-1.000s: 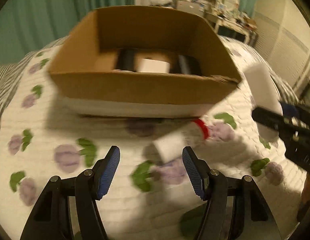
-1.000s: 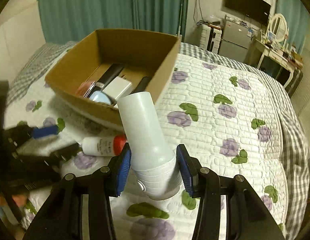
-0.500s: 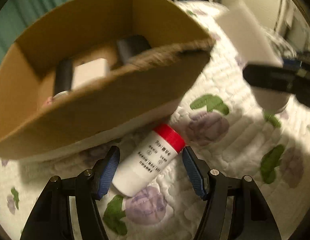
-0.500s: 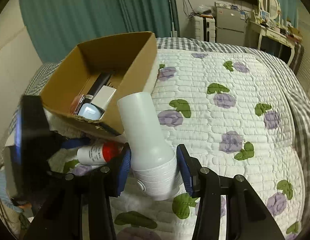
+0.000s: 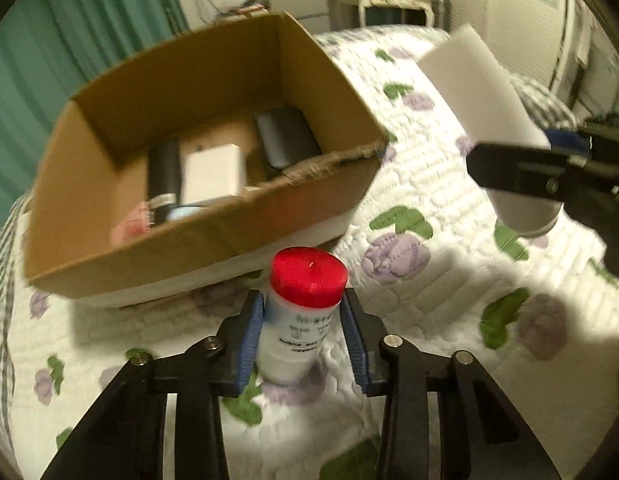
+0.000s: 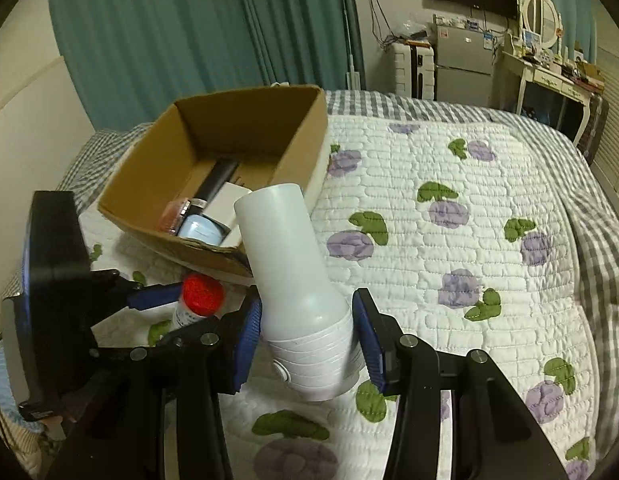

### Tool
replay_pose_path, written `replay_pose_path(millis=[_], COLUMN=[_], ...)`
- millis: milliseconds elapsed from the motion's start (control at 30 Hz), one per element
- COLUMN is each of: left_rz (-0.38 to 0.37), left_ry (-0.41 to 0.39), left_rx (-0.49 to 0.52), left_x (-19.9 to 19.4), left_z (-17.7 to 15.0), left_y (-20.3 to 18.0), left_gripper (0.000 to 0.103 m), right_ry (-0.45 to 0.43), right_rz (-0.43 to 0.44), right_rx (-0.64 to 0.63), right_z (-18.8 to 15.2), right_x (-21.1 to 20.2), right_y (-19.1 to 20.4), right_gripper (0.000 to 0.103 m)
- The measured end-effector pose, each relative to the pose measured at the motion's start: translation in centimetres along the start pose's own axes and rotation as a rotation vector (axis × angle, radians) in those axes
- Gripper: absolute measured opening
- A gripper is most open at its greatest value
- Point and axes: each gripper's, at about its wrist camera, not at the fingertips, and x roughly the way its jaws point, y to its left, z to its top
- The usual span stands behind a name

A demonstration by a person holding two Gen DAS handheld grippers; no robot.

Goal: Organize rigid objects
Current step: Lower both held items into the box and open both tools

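Note:
My left gripper point(image 5: 304, 332) is shut on a small white bottle with a red cap point(image 5: 305, 300), held upright just above the quilt in front of the cardboard box point(image 5: 213, 236). The bottle also shows in the right wrist view point(image 6: 197, 300). My right gripper point(image 6: 307, 332) is shut on a large white plastic bottle point(image 6: 293, 280), held above the quilt to the right of the box point(image 6: 265, 176). That bottle shows at the right of the left wrist view point(image 5: 485, 120). The box holds a black tube point(image 5: 163, 176), a white block point(image 5: 213, 174), a dark case point(image 5: 285, 140) and some small items.
The box sits on a bed with a white quilt point(image 6: 449, 220) printed with purple flowers. Teal curtains point(image 6: 189, 40) hang behind. A desk, a small fridge and a mirror point(image 6: 541, 12) stand at the far right of the room.
My left gripper has closed on the red-capped bottle that lay on the quilt and stood it upright, lifting it. My right gripper keeps holding the large white bottle, shifted slightly.

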Motion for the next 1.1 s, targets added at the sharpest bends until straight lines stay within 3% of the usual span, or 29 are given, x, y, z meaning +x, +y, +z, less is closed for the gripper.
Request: replay_pose_path(millis=[300, 633, 833, 1100], left_rz=[0.049, 0.132, 0.179, 0.198], left_ry=[-0.148, -0.302, -0.326, -0.289], left_rx=[-0.098, -0.184, -0.203, -0.199], left_x=[-8.3, -15.9, -16.1, -11.2], left_z=[-0.2, 3.4, 5.0, 7.4], left_y=[2.1, 8.0, 10.6, 12.2], left_gripper=[0.036, 0.036, 0.036, 0.036], right_ry=[-0.043, -0.138, -0.176, -0.160], right_rz=[-0.035, -0.065, -0.073, -0.033], right_rx=[-0.051, -0.170, -0.222, -0.238], right_z=[0.9, 6.8, 10.5, 13.8], right_x=[-4.2, -8.4, -7.9, -2.9], right_y=[2.2, 6.9, 9.5, 10.8], right_gripper=[0.045, 0.045, 0.045, 0.045])
